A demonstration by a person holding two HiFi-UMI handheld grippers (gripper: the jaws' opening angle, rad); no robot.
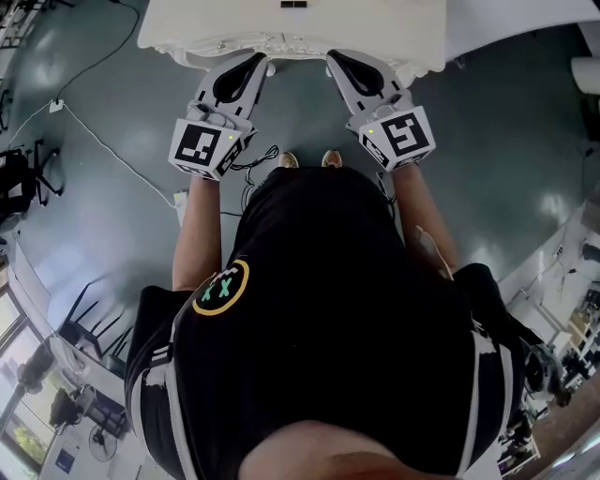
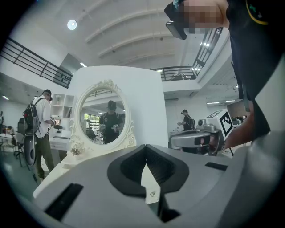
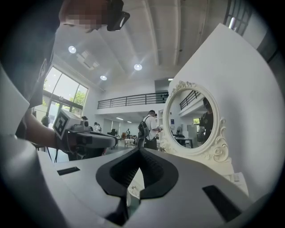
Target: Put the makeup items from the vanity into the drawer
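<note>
The white vanity (image 1: 291,36) stands at the top of the head view, with a small dark item (image 1: 293,4) on its top. No makeup items or drawer can be made out. My left gripper (image 1: 257,64) and right gripper (image 1: 337,60) are held side by side just short of the vanity's front edge, both shut with nothing between the jaws. In the left gripper view the shut left gripper (image 2: 145,149) points up at the oval mirror (image 2: 101,118). The right gripper view shows the shut right gripper (image 3: 140,153) below the same mirror (image 3: 191,120).
A white cable (image 1: 94,141) runs over the grey floor at the left, and dark chairs (image 1: 94,323) stand lower left. A person with a backpack (image 2: 38,129) stands beside the vanity. My shoes (image 1: 309,159) are below the grippers.
</note>
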